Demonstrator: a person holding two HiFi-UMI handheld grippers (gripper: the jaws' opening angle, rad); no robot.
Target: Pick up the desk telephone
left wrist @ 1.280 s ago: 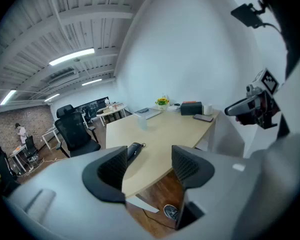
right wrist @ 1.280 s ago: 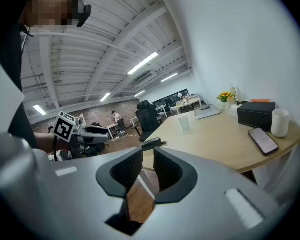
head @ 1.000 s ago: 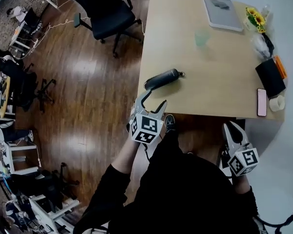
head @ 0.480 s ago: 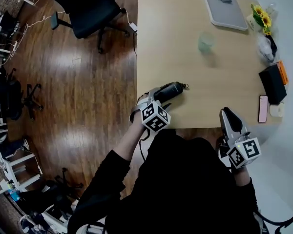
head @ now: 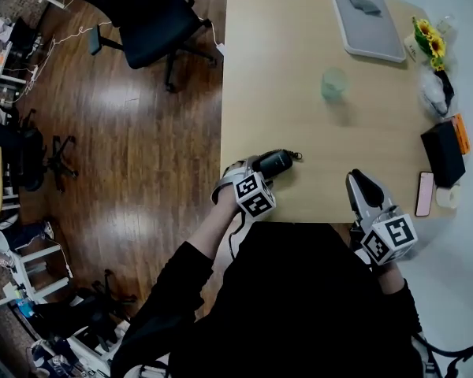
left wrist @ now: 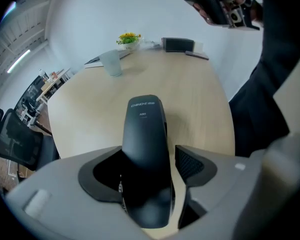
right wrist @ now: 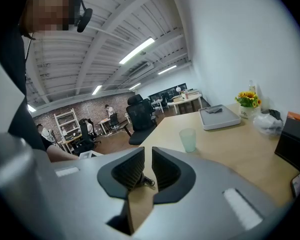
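Left gripper view: left claw (left wrist: 150, 166) straddles the desk telephone (left wrist: 145, 129) lying on the tabletop (left wrist: 90, 104), jaws apart, apparently unclamped; lift still to come; right claw (right wrist: 146, 170) empty, jaws almost together.

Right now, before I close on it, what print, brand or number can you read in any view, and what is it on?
"CHINOE", then characters too small to read: on the top face of the desk telephone handset, in the left gripper view.
"A061", just below that on the same face: blurred, so not certain.
Everything else on the table: no print that can be read.
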